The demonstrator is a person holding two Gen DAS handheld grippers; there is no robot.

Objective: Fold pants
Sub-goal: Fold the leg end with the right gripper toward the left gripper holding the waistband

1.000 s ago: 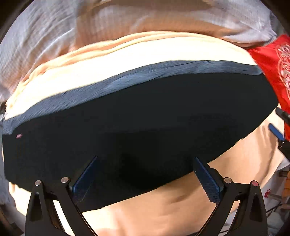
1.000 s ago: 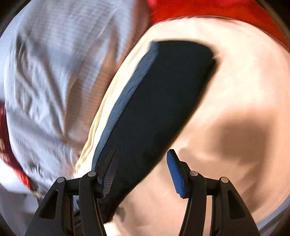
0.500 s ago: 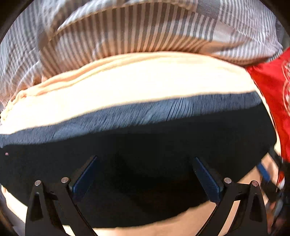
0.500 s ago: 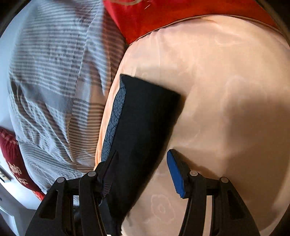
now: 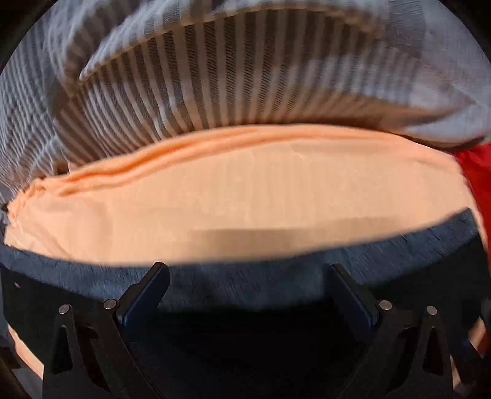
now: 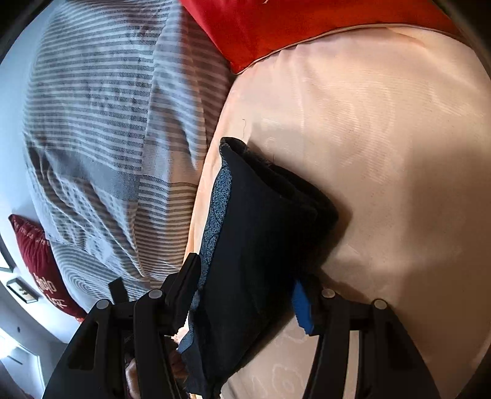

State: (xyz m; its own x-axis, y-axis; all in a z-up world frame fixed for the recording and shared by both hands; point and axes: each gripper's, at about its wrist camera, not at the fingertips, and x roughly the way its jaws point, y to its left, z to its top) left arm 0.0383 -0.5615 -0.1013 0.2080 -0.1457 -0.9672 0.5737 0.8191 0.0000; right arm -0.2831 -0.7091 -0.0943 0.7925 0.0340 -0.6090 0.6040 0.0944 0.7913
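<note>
The dark navy pants (image 5: 245, 337) lie folded on a peach bed sheet (image 5: 245, 190), with a lighter blue band (image 5: 276, 276) along the far edge. My left gripper (image 5: 250, 291) is open, its fingers spread wide over the pants and low above them. In the right wrist view the pants (image 6: 260, 245) rise as a thick folded bundle between the fingers of my right gripper (image 6: 245, 291), which is open around the bundle's near end. The blue pad (image 6: 302, 310) on the right finger sits beside the cloth.
A grey-and-white striped duvet (image 6: 107, 138) lies bunched at the far side of the bed, also in the left wrist view (image 5: 230, 76). A red pillow (image 6: 307, 27) lies at the top. Another dark red pillow (image 6: 43, 264) sits at the left. The peach sheet (image 6: 383, 153) spreads right.
Both grippers have moved forward over the pants toward the duvet. The pants now sit lower in the left view, and in the right view the bundle has lifted between the fingers.
</note>
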